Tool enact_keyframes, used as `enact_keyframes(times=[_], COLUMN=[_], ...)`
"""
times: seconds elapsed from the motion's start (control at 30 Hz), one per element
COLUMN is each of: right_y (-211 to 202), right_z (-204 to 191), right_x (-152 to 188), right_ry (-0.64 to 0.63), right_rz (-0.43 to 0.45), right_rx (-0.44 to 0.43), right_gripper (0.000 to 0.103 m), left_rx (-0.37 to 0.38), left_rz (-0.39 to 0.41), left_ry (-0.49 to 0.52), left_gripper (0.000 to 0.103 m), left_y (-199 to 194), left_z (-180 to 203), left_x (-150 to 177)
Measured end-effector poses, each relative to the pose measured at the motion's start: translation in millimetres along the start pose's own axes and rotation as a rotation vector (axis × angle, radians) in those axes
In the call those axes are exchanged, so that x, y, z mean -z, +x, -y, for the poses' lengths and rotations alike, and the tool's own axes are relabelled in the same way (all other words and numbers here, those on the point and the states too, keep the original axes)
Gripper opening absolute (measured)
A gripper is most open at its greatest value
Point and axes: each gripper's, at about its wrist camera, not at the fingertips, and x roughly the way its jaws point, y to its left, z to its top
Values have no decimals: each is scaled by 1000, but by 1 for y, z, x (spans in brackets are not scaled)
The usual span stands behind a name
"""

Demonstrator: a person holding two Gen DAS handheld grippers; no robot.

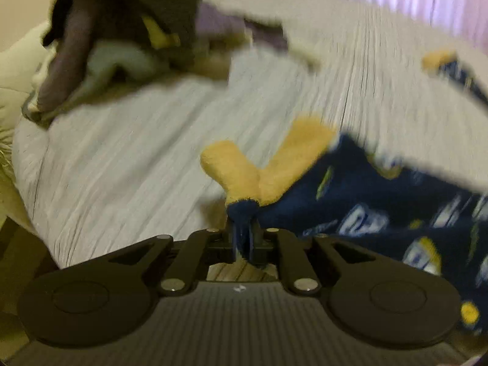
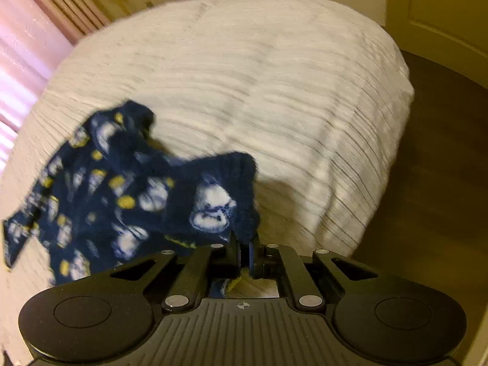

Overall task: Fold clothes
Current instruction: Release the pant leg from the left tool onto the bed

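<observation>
A navy fleece garment [image 1: 375,210] with white and yellow prints and yellow cuffs [image 1: 265,167] hangs over a white ribbed bedspread [image 1: 137,164]. My left gripper [image 1: 242,228] is shut on the navy fabric just below the two yellow cuffs. In the right wrist view the same navy garment [image 2: 128,195] stretches away to the left, and my right gripper [image 2: 244,250] is shut on its near edge. The garment is lifted between both grippers. Both views are motion-blurred.
A heap of other clothes [image 1: 128,39], dark brown, purple and pale, lies at the far left of the bed. Pink curtains [image 2: 27,45] hang behind the bed. Dark floor [image 2: 442,158] and a pale door [image 2: 442,9] lie to the right of the bedspread [image 2: 274,76].
</observation>
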Motion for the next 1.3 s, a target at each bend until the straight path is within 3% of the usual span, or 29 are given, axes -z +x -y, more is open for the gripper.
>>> enact_keyframes(times=[0.13,0.17,0.2,0.23,0.27,0.3,0.37,0.43,0.53,0.6,0.8,0.9,1.03,1.3], right_y=[32,29,25,20,14,6,-8,-23,-26,-14,65,107,148,217], right_z=[9,7,4,1,-1,-1,2,6,4,-4,-55,-78,-96,-128], right_x=[19,19,19,18,15,10,1,-12,-30,-48,-106,-137,-166,-196], right_ry=[-37,-65,-95,-124,-145,-169,-172,-142,-41,-9,-52,-78,-61,-67], right_rz=[-234,-248,-258,-268,-273,-255,-189,-103,-19,13,12,2,-27,-105], right_rx=[22,19,15,12,39,56,67,86,34,-40,-184,-212,-265,-320], right_gripper=[4,5,14,31,69,76,75,75,75,75,75,75,75,75], left_rx=[-57,-63,-70,-77,-81,-83,-61,28,191,302,484,506,515,509], left_rz=[-90,-104,-125,-150,-170,-188,-193,-157,-84,-55,-63,-51,-37,-4], left_ry=[114,120,114,113,107,97,57,25,19,-2,-101,-97,-94,-213], left_gripper=[17,19,21,21,21,20,15,15,21,27,30,34,43,57], left_y=[20,18,16,14,11,7,-8,-27,-34,-23,31,49,71,136], left_z=[17,17,16,14,11,8,8,20,67,101,225,287,343,393], left_x=[14,13,10,5,-1,-7,-21,-37,-70,-93,-153,-181,-218,-290])
